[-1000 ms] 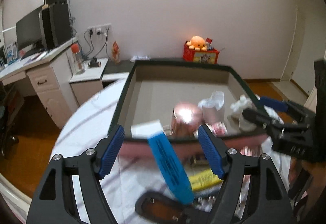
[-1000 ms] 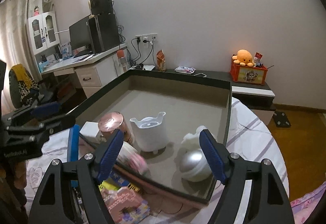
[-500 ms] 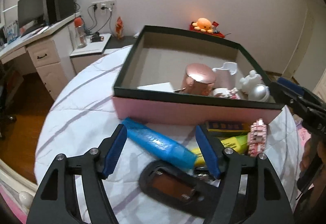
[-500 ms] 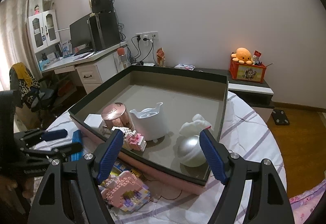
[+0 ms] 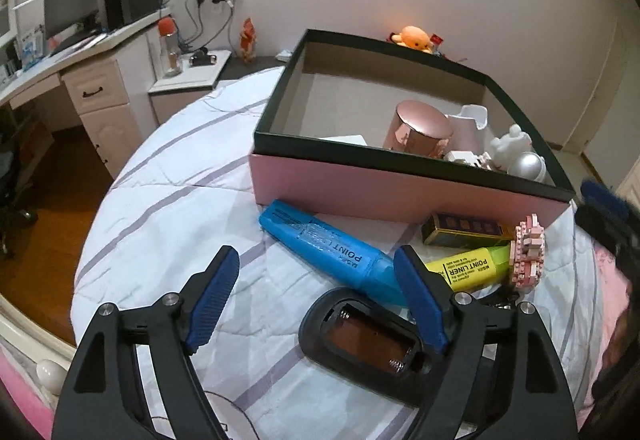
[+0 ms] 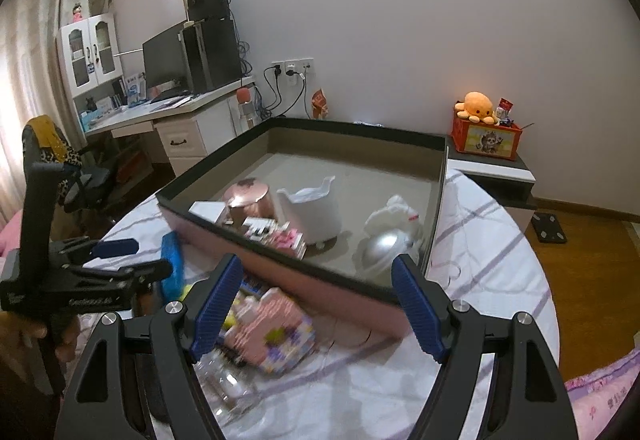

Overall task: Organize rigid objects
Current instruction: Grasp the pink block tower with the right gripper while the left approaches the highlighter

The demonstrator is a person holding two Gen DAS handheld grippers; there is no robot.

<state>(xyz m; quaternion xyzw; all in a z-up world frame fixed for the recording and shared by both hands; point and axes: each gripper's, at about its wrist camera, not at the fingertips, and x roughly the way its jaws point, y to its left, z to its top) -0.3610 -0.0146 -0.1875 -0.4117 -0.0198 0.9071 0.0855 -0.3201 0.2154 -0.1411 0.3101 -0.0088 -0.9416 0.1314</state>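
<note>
A pink box with a dark rim [image 5: 400,196] [image 6: 320,272] sits on the round table. It holds a rose-gold can [image 5: 418,128], a white holder [image 6: 314,210], a silver ball [image 6: 380,246] and a small pink block figure [image 6: 280,236]. In front of it lie a blue marker [image 5: 328,248], a yellow marker [image 5: 468,268], a dark flat box [image 5: 464,230], a pink block model [image 5: 528,254] [image 6: 272,332] and a black battery case [image 5: 368,340]. My left gripper [image 5: 316,300] is open and empty above the blue marker. My right gripper [image 6: 316,304] is open and empty above the pink block model.
The table has a white striped cloth [image 5: 180,200]. A desk with monitor and tower [image 6: 192,80] stands at the left, a low cabinet with an orange plush toy [image 6: 478,106] behind the box. Wood floor lies beyond the table edges.
Both grippers pulled back from the box and tilted down. The blue marker, earlier near my left gripper's jaws, now lies on the cloth. A pink block figure now sits inside the box.
</note>
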